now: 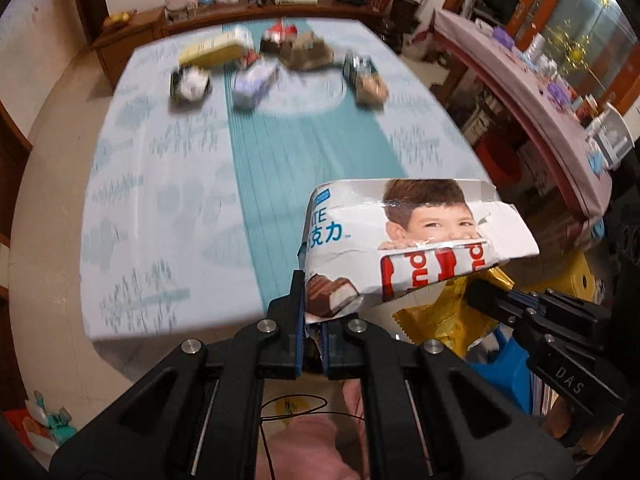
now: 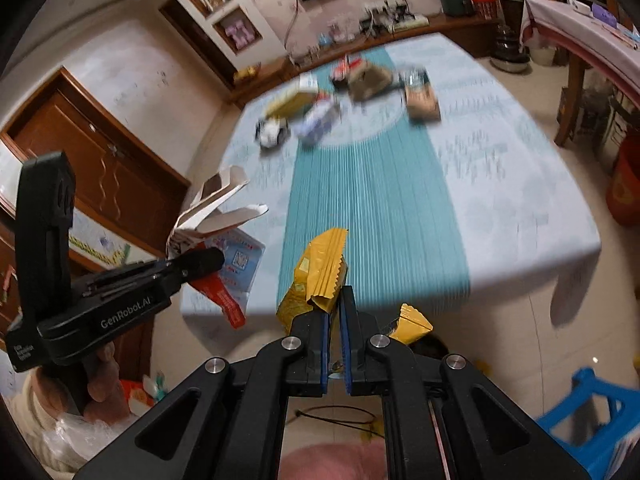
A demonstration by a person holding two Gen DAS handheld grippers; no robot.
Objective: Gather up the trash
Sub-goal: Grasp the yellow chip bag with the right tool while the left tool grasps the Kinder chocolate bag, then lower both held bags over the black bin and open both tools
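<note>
Left wrist view: left hand-held gripper pinches the lower edge of a flattened white chocolate box, held up over the near edge of the tabletop. Other trash lies blurred at the far end.

Right wrist view: right hand-held gripper pinches a crumpled gold wrapper above the tabletop's near edge. The left hand-held gripper and its box sit just left.
</note>
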